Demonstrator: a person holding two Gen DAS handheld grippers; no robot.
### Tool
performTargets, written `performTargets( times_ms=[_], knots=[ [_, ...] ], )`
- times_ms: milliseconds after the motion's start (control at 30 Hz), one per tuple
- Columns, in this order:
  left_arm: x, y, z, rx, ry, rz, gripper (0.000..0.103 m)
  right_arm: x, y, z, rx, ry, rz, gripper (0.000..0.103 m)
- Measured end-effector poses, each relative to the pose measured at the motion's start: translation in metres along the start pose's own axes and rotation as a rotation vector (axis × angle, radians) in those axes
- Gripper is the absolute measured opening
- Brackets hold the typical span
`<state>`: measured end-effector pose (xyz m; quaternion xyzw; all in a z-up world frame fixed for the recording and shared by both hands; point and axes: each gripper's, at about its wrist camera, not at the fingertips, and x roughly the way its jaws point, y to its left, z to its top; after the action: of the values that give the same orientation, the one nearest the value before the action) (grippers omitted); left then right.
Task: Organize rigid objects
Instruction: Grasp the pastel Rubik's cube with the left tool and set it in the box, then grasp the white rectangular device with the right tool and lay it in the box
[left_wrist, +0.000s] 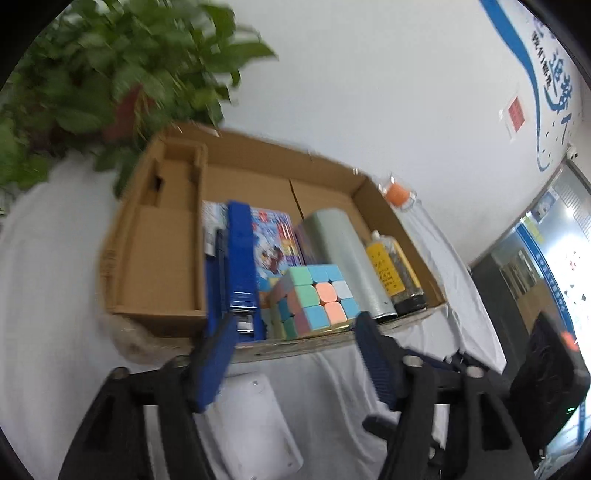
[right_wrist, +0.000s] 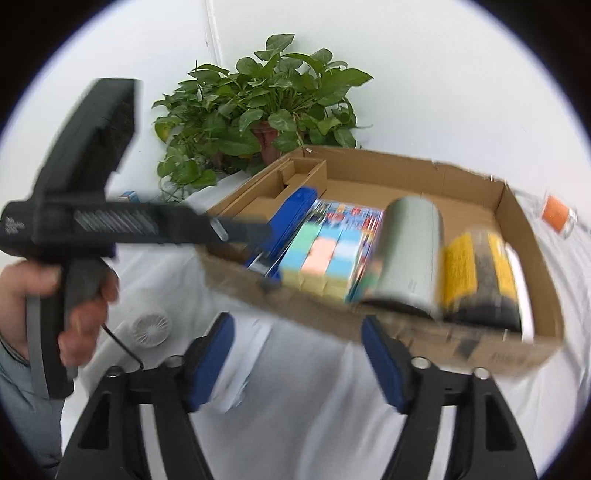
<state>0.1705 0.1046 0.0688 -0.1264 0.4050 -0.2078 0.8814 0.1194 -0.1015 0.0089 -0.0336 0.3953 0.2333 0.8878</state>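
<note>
A cardboard box (left_wrist: 155, 266) on the white-clothed table holds a blue stapler (left_wrist: 240, 258), a pastel puzzle cube (left_wrist: 314, 299), a colourful booklet (left_wrist: 273, 240), a grey-green cylinder (left_wrist: 347, 254) and a yellow-labelled bottle (left_wrist: 391, 269). My left gripper (left_wrist: 291, 350) is open and empty just before the box's near wall. In the right wrist view the same box (right_wrist: 413, 173) shows the stapler (right_wrist: 291, 218), cube (right_wrist: 325, 262), cylinder (right_wrist: 406, 254) and bottle (right_wrist: 480, 273). My right gripper (right_wrist: 299, 350) is open and empty, in front of the box. The left gripper's black body (right_wrist: 110, 221) and the hand holding it are at the left.
A potted green plant (right_wrist: 258, 110) stands behind the box against the white wall. A clear jar with an orange lid (left_wrist: 397, 194) lies right of the box. A white flat device (left_wrist: 255, 424) lies on the cloth below the left gripper. A small white fan (right_wrist: 151, 328) lies on the cloth.
</note>
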Motion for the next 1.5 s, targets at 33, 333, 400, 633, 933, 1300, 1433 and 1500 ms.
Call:
performTargets(
  times_ms=[33, 333, 400, 633, 933, 1300, 1433, 1500],
  knots=[
    [-0.013, 0.000, -0.006, 0.006, -0.030, 0.027, 0.078, 0.001, 0.005, -0.008, 0.009, 0.015, 0.028, 0.079],
    [-0.025, 0.019, -0.081, -0.088, 0.103, 0.104, 0.082, 0.056, 0.055, -0.047, 0.060, 0.181, 0.104, 0.079],
    [-0.032, 0.024, -0.090, -0.104, 0.091, 0.129, 0.074, 0.062, 0.064, -0.047, 0.041, 0.186, 0.074, 0.079],
    [-0.041, 0.047, -0.106, -0.177, 0.083, 0.108, 0.074, 0.073, 0.073, -0.043, 0.019, 0.138, -0.032, 0.065],
    [0.017, 0.034, -0.108, -0.209, 0.193, 0.031, 0.074, 0.051, 0.006, -0.054, 0.256, 0.155, 0.141, 0.021],
    [0.042, 0.050, -0.096, -0.271, 0.190, -0.053, 0.052, 0.022, 0.016, -0.055, 0.070, 0.030, 0.097, 0.073],
    [0.052, 0.036, -0.085, -0.275, 0.198, -0.193, 0.045, 0.019, 0.023, -0.053, 0.004, 0.009, 0.095, 0.074],
    [0.056, 0.025, -0.076, -0.280, 0.199, -0.287, 0.045, 0.018, 0.016, -0.053, 0.022, 0.006, 0.089, 0.074]
  ],
)
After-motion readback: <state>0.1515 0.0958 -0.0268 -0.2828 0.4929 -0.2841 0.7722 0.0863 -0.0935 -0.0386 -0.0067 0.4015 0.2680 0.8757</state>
